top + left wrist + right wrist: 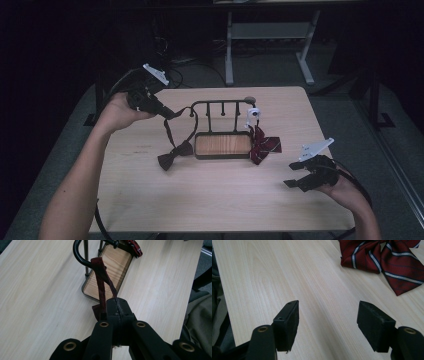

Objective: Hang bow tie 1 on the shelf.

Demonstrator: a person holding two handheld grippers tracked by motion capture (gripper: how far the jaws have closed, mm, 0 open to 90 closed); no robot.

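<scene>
Work in hand: hanging a dark red bow tie point(175, 155) by its strap on a black rack point(222, 131) that stands at the middle of the table point(150, 200)
Left gripper point(167, 112): upper left of the high view, jaws clenched on the strap point(101, 287); held up and out to the side, likely to keep the band taut so it stays over the bar
Strap: in the left gripper view it runs from the closed jaws up to the rack's curved end point(78, 255) at the top of the frame and loops over it
Bow tie: its bow lies on the table just left of the rack's wooden base point(222, 144), at the centre of the high view
Right gripper point(296, 175): lower right of the high view, jaws released and wide apart, holding nothing, low over the tabletop; probably parked clear of the left arm's work
Striped bow tie point(384, 257): upper right of the right gripper view, resting against the rack's right end, apart from both grippers
White clip-like piece point(253, 116): on the rack's right post; purpose unclear
</scene>
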